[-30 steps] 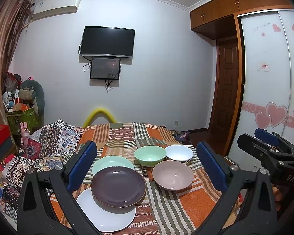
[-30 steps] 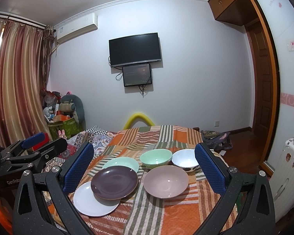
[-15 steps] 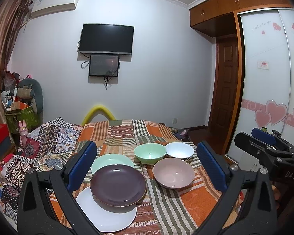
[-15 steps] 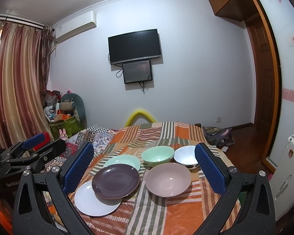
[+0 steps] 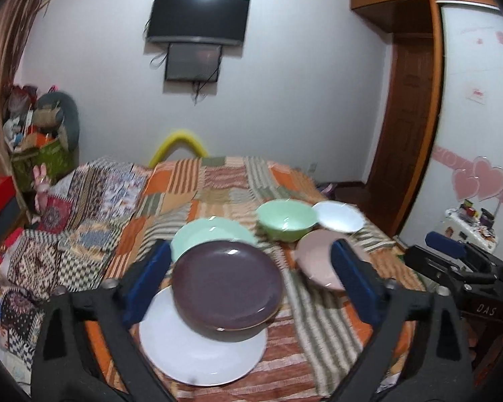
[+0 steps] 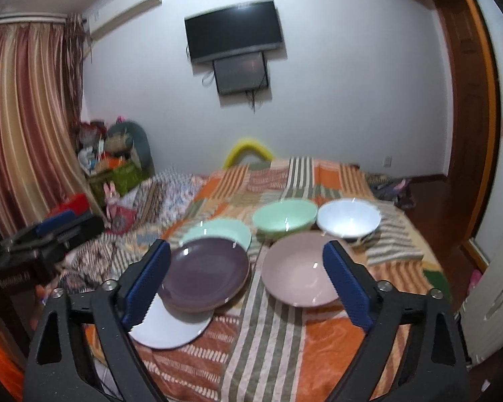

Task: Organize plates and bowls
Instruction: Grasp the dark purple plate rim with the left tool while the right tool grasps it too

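On the striped bed cover, a purple plate [image 5: 226,281] rests on a white plate [image 5: 201,358], with a pale green plate [image 5: 208,234] behind them. Further right are a green bowl [image 5: 286,219], a white bowl [image 5: 338,216] and a pink bowl [image 5: 315,264]. My left gripper [image 5: 250,248] hovers short of the purple plate, its jaws closing on nothing. My right gripper [image 6: 245,247] hangs before the purple plate [image 6: 204,273] and pink bowl [image 6: 298,271], jaws also closing, pads touching nothing.
The bed cover [image 5: 218,181] carries all the dishes near its front edge. A patterned quilt [image 5: 84,207] and piled boxes and toys lie to the left. A wooden door [image 5: 405,127], a wardrobe and a small white cabinet [image 6: 496,284] stand to the right.
Both grippers have dropped and tipped downward toward the dishes, which now look larger. Both pairs of blue pads stand closer together. No dish has moved.
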A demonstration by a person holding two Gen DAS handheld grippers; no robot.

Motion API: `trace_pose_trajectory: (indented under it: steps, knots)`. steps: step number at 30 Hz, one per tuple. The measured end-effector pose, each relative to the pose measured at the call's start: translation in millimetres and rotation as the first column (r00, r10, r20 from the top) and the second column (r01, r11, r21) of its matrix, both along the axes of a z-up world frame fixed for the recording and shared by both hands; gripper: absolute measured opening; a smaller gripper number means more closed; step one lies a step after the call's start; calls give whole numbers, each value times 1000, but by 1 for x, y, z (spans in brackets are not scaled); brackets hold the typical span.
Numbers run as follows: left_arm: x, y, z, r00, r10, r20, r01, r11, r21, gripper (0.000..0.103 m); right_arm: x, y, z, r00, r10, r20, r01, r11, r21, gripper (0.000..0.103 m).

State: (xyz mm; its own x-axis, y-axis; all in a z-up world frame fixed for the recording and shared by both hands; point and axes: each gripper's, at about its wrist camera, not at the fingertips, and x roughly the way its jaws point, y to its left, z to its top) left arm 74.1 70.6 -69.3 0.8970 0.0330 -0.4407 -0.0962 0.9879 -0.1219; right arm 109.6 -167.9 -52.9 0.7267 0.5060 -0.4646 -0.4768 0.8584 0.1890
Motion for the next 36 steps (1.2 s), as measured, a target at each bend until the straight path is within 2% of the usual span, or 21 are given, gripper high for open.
trace_pose_trajectory:
  steps: [8, 11, 14, 20, 24, 26, 33, 36]
  knots:
    - [37, 54, -41, 990, 52, -132, -58, 998, -39, 73, 32, 23, -37, 988, 48, -148, -54, 998, -37, 60]
    - [54, 70, -59, 980, 64, -190, -76, 996, -55, 67, 41, 34, -49, 981, 64, -185, -74, 996, -52, 56]
    - [72, 83, -78, 968, 52, -246, -69, 996, -60, 56, 50, 46, -64, 972, 78, -222, -94, 994, -63, 52]
    - [103, 105, -116, 940, 15, -341, -52, 994, -99, 45, 66, 62, -88, 950, 89, -299, -120, 989, -87, 43]
    - [118, 111, -134, 926, 13, -376, -52, 994, -91, 35, 76, 68, -99, 941, 80, -330, -116, 989, -89, 41]
    - [124, 115, -141, 923, 14, -385, -52, 995, -89, 33, 80, 70, -104, 933, 79, -351, -119, 988, -93, 35]
    - [140, 122, -156, 917, -1, -400, -43, 994, -102, 24, 92, 76, -119, 916, 63, -395, -112, 989, -101, 30]
    - [147, 124, -160, 913, -10, -408, -40, 993, -115, 21, 98, 80, -122, 910, 64, -409, -115, 988, -102, 25]
